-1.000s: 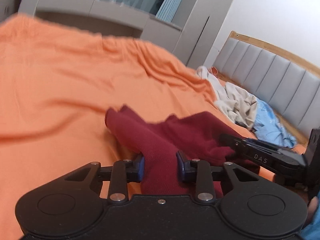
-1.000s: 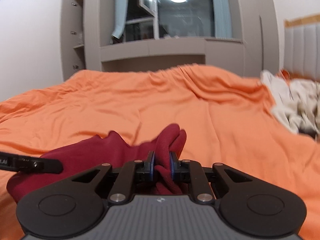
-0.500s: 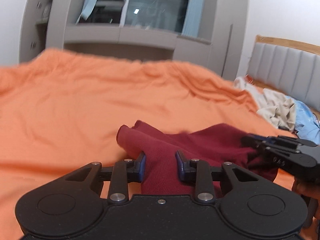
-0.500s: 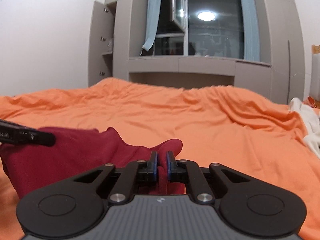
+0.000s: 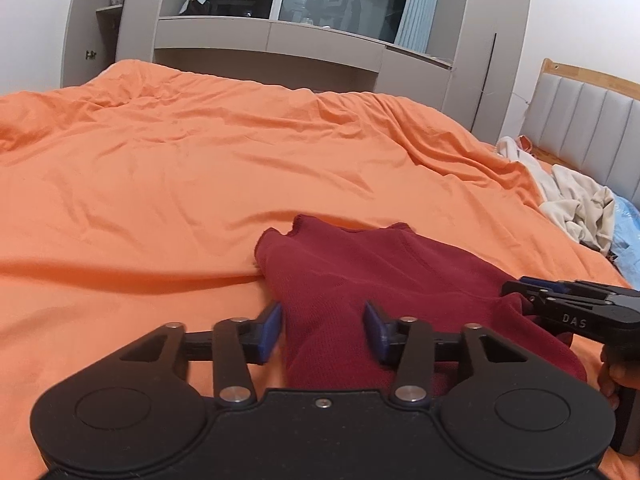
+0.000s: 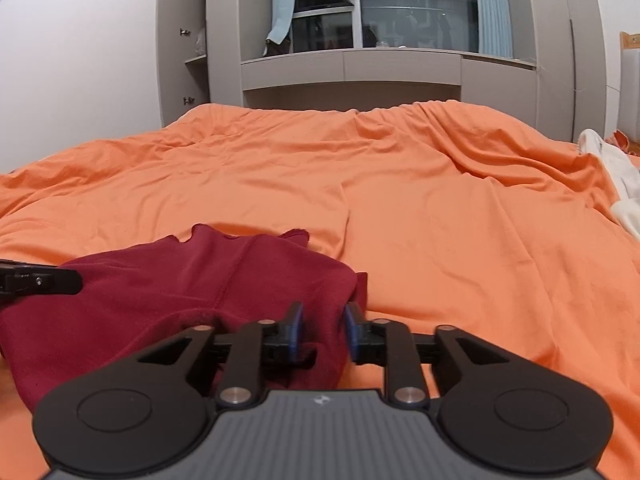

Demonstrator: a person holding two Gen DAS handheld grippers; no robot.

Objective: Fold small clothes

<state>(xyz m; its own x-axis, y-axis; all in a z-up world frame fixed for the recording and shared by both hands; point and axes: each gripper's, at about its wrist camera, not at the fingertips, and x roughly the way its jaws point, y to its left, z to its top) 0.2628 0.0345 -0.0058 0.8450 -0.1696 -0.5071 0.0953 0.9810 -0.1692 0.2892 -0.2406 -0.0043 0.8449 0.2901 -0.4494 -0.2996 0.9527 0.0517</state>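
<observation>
1. This is a bedroom in a home.
2. A wide bed with an orange sheet fills most of both views.
3. A padded grey headboard with a wooden frame stands at the right.
4. Grey built-in cabinets and open shelves surround a dark window with light blue curtains.
5. A pile of pale clothes lies near the headboard.

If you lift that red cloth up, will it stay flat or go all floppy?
Probably floppy: the red garment already sags in soft folds on the orange bedcover. It looks thin and knitted, so likely light. Its wavy edge suggests it stretches rather than slips.
</observation>
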